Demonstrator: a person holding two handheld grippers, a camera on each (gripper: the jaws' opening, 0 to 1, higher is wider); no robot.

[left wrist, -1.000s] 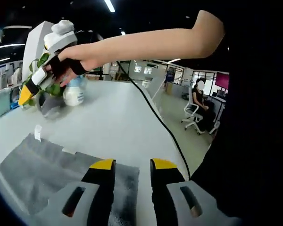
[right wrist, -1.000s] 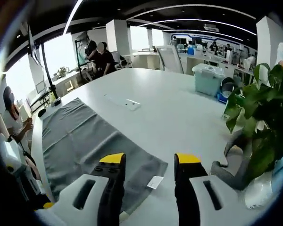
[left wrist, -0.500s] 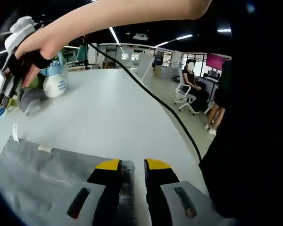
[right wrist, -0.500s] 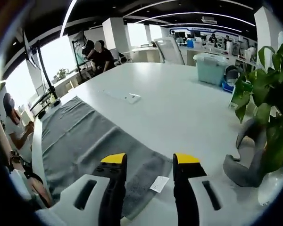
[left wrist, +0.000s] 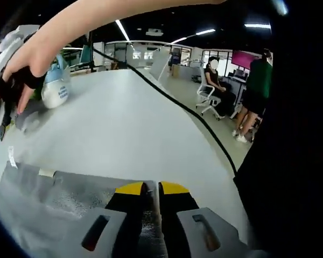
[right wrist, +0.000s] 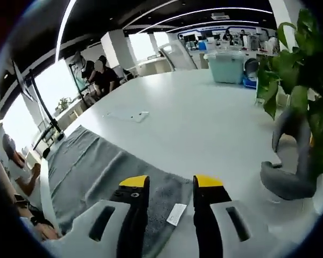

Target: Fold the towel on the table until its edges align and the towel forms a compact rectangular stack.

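Observation:
A grey towel (left wrist: 48,199) lies flat on the white table (left wrist: 107,129). My left gripper (left wrist: 153,189) sits at the towel's near edge, its yellow-tipped jaws pressed together with the cloth between them. In the right gripper view the towel (right wrist: 91,172) stretches away to the left, and its corner with a white label (right wrist: 176,214) lies between the jaws of my right gripper (right wrist: 171,183), which is open and low over it. A hand carries that right gripper (left wrist: 0,107) at the left edge of the left gripper view.
A potted plant (right wrist: 296,80) and a grey object (right wrist: 290,177) stand right of the towel corner. A white bottle (left wrist: 56,88) stands further back. A black cable (left wrist: 177,102) crosses the table. A teal bin (right wrist: 226,65) and a flat white item (right wrist: 130,115) lie beyond.
The left gripper's jaws have come together on the towel's edge. The right gripper's jaws have narrowed a little and dropped closer to the labelled corner.

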